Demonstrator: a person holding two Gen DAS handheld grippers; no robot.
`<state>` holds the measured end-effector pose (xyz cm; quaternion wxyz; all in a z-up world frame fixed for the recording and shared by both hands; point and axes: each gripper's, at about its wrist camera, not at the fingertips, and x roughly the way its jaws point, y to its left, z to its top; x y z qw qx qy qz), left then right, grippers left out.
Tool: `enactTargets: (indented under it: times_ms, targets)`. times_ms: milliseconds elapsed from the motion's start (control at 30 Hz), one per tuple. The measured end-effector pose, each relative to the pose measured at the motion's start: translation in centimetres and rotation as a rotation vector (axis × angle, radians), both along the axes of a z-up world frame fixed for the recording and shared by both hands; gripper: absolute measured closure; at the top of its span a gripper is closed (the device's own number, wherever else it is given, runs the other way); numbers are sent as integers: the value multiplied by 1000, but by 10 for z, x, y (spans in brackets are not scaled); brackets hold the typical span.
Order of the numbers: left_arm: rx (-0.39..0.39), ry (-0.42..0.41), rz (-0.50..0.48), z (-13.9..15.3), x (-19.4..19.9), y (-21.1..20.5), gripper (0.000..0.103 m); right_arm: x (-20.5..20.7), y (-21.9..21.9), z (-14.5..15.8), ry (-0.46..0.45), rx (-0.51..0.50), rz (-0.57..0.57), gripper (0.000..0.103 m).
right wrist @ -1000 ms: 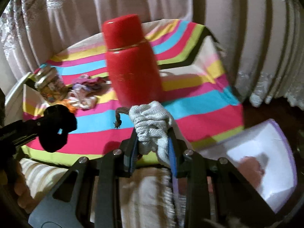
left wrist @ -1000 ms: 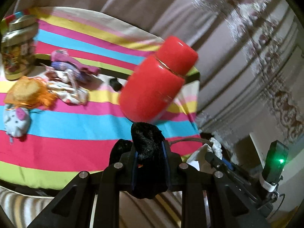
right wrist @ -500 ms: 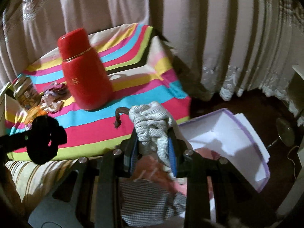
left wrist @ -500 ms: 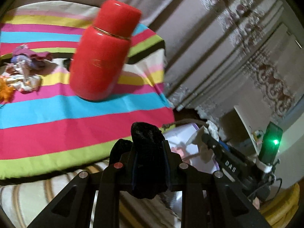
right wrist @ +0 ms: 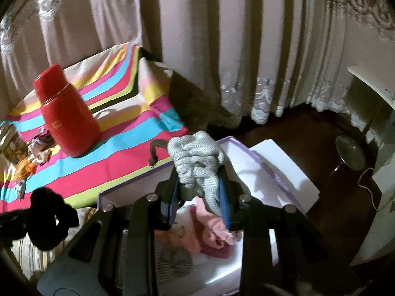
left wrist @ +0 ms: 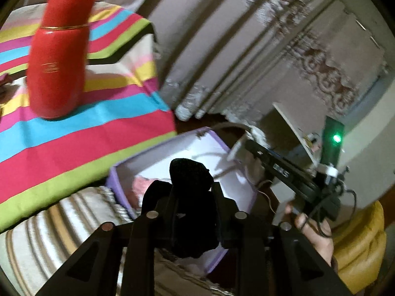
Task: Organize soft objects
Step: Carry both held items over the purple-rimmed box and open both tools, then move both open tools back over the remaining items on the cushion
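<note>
My left gripper (left wrist: 193, 190) holds a black fuzzy bundle (left wrist: 190, 172) between its fingers. Its jaws are opening, and the pads still touch the bundle. It hangs over a white box with a purple rim (left wrist: 118, 185). My right gripper (right wrist: 200, 185) is shut on a grey herringbone cloth (right wrist: 195, 155) above the same box (right wrist: 284, 170). Inside the box lie a pink cloth (right wrist: 217, 234) and a grey striped piece (right wrist: 172, 259). In the right wrist view the black bundle (right wrist: 49, 219) shows at the lower left.
A red flask (right wrist: 66, 113) stands on the table's striped cloth (right wrist: 128, 135); small soft things (right wrist: 39, 148) lie beyond it at the left. Curtains (right wrist: 222, 49) hang behind. A striped cushion (left wrist: 49, 234) lies between table and box. A hand (left wrist: 316, 236) grips the right tool.
Both grippers have swung right, off the striped table, to above the box, each with its load. The flask has slid to the left in both views.
</note>
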<state>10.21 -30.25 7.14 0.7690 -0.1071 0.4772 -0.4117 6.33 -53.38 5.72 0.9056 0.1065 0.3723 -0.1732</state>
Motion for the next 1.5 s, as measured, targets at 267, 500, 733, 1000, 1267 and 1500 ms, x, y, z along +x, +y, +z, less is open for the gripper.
enactTargets:
  times_ms: [267, 500, 733, 1000, 1267, 1500]
  targets:
    - [-8, -17, -13, 4, -4, -5, 46, 0, -7, 1, -4, 8, -23, 35]
    - [-8, -9, 12, 3, 1, 3, 46, 4, 3, -3, 10, 18, 14, 34]
    - [6, -27, 65, 6, 13, 24, 46, 10, 20, -4, 24, 18, 66, 33]
    - [34, -50, 192, 8, 42, 78, 46, 21, 51, -6, 49, 14, 138, 33]
    - [72, -46, 358, 2, 72, 150, 46, 35, 84, -7, 71, 7, 216, 33]
    - [95, -38, 610, -4, 98, 235, 46, 50, 118, -12, 97, 7, 291, 33]
